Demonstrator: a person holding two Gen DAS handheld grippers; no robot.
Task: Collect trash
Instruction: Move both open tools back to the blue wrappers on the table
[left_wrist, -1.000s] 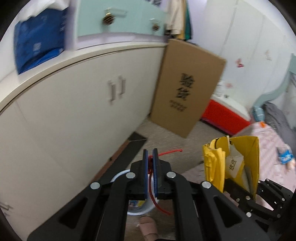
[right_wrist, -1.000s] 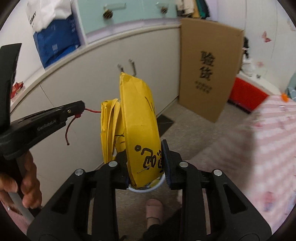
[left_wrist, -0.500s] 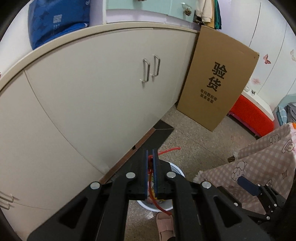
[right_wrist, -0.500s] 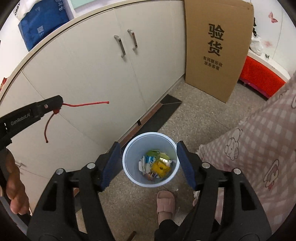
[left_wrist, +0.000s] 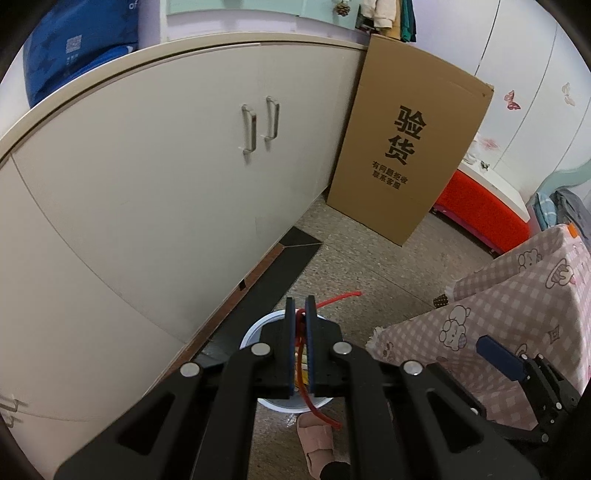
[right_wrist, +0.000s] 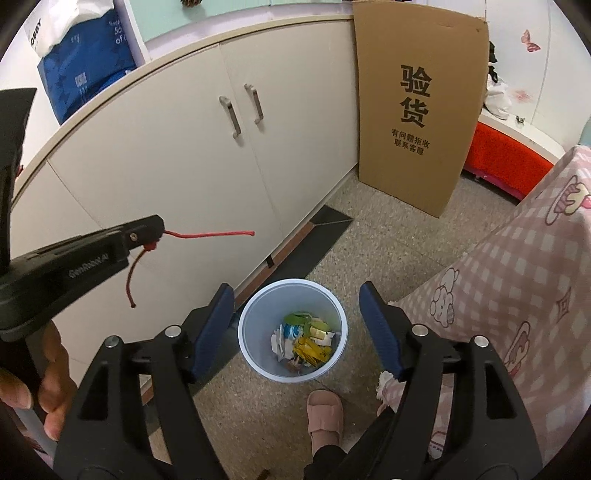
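Note:
A white trash bin (right_wrist: 255, 354) stands on the floor with several wrappers and a yellow packet (right_wrist: 310, 350) inside. My right gripper (right_wrist: 295, 286) hovers above it, its jaws opening wide with nothing between them. My left gripper (left_wrist: 301, 306) is shut on a red string (left_wrist: 338, 297), which sticks out past the fingertips and dangles behind them, over the bin's rim (left_wrist: 255, 328). In the right wrist view the left gripper (right_wrist: 159, 230) is at the left, a hand holding it, with the red string (right_wrist: 210, 233) pointing right, above and left of the bin.
Cream cupboard doors (right_wrist: 207, 155) run along the left. A tall cardboard box (right_wrist: 417, 110) leans against them. A pink checked cloth (right_wrist: 517, 280) hangs at the right. A foot in a pink slipper (right_wrist: 325, 413) stands just in front of the bin. A red box (left_wrist: 476, 206) sits behind.
The right gripper held the yellow packet a second ago; its jaws have spread and the packet now lies in the bin. Both grippers have sunk toward the bin. The left still grips the string.

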